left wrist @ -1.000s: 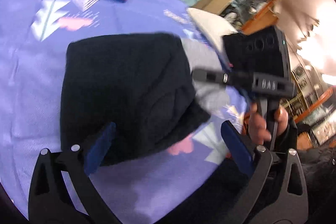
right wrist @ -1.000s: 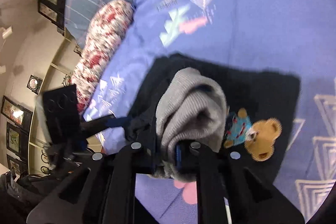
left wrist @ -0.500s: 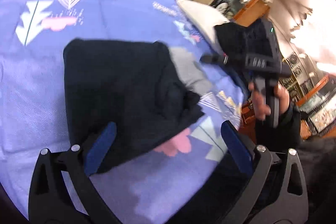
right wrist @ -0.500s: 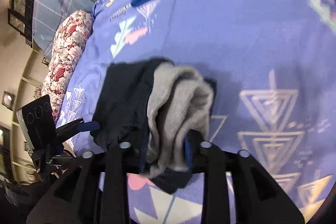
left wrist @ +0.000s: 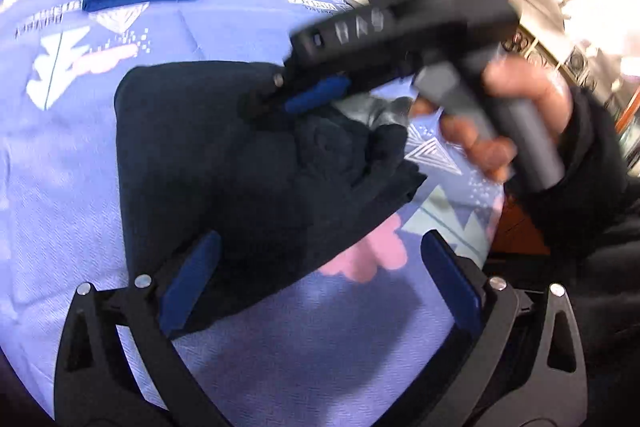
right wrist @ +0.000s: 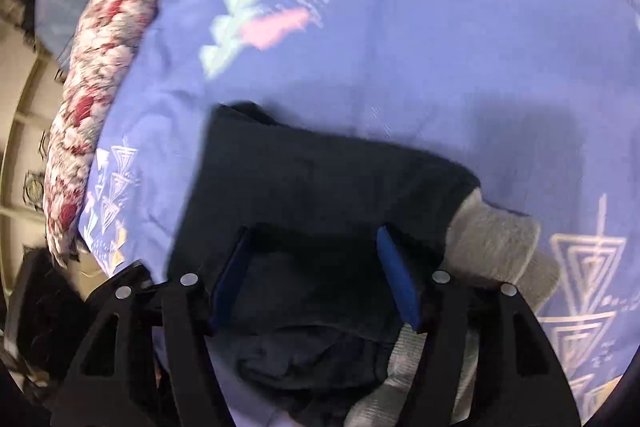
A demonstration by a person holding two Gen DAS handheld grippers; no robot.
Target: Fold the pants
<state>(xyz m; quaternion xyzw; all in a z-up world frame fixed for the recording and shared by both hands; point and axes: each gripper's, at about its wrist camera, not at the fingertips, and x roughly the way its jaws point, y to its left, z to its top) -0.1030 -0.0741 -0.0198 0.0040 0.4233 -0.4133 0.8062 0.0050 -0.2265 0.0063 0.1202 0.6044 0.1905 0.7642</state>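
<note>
Now both grippers, left gripper (left wrist: pixel 316 287) and right gripper (right wrist: pixel 316 275), hover spread-jawed over the dark pants (left wrist: pixel 224 163).

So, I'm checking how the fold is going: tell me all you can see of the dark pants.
The pants are dark navy, of soft thick fabric, folded into a rough rectangle flat on the purple sheet. A grey ribbed waistband sticks out at one end, where the cloth bunches. The right gripper hovers open over that end, contact unclear. The left gripper is open, one finger over the near edge.
</note>
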